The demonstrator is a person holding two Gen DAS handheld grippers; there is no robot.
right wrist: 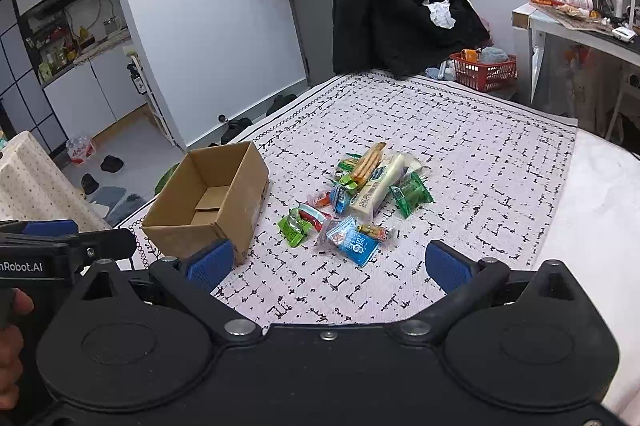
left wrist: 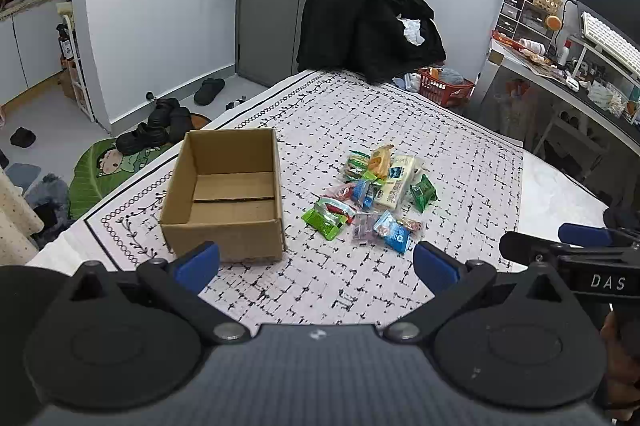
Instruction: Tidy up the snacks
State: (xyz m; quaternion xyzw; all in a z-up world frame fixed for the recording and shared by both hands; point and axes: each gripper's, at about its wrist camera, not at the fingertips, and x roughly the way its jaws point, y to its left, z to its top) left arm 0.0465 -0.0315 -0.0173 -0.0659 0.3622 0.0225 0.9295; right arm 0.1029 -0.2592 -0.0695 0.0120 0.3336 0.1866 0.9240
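An open, empty cardboard box (left wrist: 224, 193) stands on the patterned cloth, left of a pile of snack packets (left wrist: 376, 197). The pile holds green, blue, orange and cream wrappers. In the right wrist view the box (right wrist: 208, 201) sits left and the pile (right wrist: 360, 201) centre. My left gripper (left wrist: 316, 266) is open and empty, held back from the box and pile. My right gripper (right wrist: 328, 262) is open and empty, just short of a blue packet (right wrist: 358, 244). Each gripper shows at the edge of the other's view.
The cloth (left wrist: 400, 113) covers a bed-like surface. A chair draped in black clothes (left wrist: 368, 17) stands beyond it, with a red basket (left wrist: 444, 87) on the floor. A cluttered desk (left wrist: 568, 65) is at right. Shoes (left wrist: 160, 125) lie on the floor at left.
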